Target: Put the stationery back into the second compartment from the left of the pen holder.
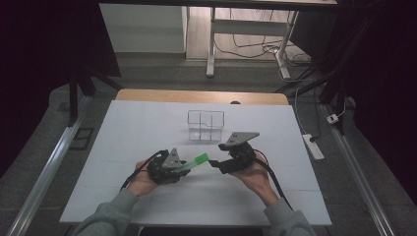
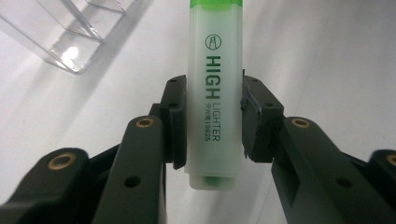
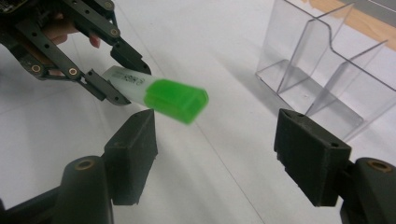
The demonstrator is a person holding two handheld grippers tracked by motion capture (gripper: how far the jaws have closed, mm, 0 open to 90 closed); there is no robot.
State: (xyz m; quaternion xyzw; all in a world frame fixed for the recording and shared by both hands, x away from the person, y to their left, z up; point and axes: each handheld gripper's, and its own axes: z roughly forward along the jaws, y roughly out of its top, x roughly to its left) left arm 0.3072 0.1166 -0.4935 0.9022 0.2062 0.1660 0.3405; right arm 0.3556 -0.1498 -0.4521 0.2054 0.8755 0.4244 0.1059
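A green highlighter (image 1: 195, 162) with a pale body marked "HIGH LIGHTER" (image 2: 214, 98) and a bright green cap (image 3: 176, 101) is held above the white table. My left gripper (image 1: 183, 168) is shut on its body, cap pointing right toward the other hand. In the left gripper view both pads press the barrel's sides (image 2: 214, 123). My right gripper (image 1: 213, 163) stands open just right of the cap, jaws wide apart (image 3: 217, 154), the cap in front of the gap and nearer its left jaw, untouched.
A clear plastic organizer (image 1: 206, 125) with several compartments stands behind the grippers, mid-table (image 3: 322, 70) (image 2: 70, 32). The white table sheet (image 1: 147, 132) has room left and right. A power strip (image 1: 313, 146) lies on the floor to the right.
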